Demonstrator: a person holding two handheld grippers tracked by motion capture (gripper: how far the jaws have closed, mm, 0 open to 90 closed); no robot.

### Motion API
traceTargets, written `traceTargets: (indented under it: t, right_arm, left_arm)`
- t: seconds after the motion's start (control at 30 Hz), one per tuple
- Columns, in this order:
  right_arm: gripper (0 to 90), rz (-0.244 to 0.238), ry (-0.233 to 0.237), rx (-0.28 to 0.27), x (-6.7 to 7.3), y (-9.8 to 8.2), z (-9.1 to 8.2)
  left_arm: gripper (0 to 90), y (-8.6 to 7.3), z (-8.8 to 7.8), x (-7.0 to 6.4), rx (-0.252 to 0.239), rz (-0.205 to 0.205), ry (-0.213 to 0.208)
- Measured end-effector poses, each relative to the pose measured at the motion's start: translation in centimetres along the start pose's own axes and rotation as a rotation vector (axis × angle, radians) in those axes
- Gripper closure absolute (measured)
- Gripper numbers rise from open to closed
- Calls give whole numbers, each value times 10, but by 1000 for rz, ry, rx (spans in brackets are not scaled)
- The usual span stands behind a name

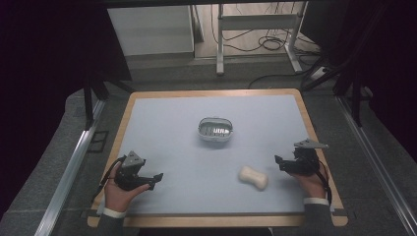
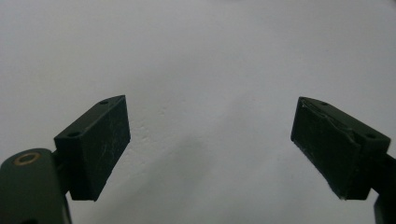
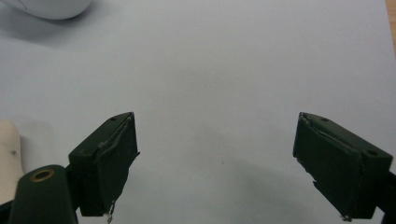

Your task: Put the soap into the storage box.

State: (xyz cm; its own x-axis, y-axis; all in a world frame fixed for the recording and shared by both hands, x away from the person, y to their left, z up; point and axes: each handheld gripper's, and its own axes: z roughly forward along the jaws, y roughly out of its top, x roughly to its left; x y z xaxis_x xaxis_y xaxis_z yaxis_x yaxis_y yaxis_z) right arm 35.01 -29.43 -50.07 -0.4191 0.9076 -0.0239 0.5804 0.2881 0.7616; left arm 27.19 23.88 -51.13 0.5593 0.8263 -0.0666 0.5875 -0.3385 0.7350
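Note:
A cream, bone-shaped bar of soap (image 1: pixel 253 177) lies on the pale blue mat (image 1: pixel 172 147), front right of centre. A small grey-white oval dish (image 1: pixel 215 129) with a slotted floor sits near the mat's middle. My left gripper (image 1: pixel 156 180) rests low at the front left, held in a hand, open over bare mat (image 2: pixel 210 70) with nothing between its jaws. My right gripper (image 1: pixel 278 162) sits at the right, just right of the soap, open and empty (image 3: pixel 215 154). In the right gripper view the soap (image 3: pixel 8 154) shows at the left edge and the dish (image 3: pixel 51 7) at the top left.
The mat lies on a wooden board (image 1: pixel 123 120) with a raised light-wood rim. Beyond the board stand a white table frame (image 1: pixel 255 29) and loose cables (image 1: pixel 275 44) on the floor. Metal rails (image 1: pixel 69 167) run along both sides.

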Motion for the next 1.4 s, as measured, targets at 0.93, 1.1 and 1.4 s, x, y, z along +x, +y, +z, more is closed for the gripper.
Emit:
traceTargets:
  t: [0.93,1.1,1.4]
  right_arm:
    - [152,20,42,38,-8,-3,-7]
    - [153,-1,51,32,-4,2,-6]
    - [155,-82,63,55,3,26,-16]
  left_arm:
    - [126,0,2,11,-9,-44,-23]
    - [126,-1,-1,14,-16,-48,-24]
    - [125,-2,-10,14,-39,-60,-34]
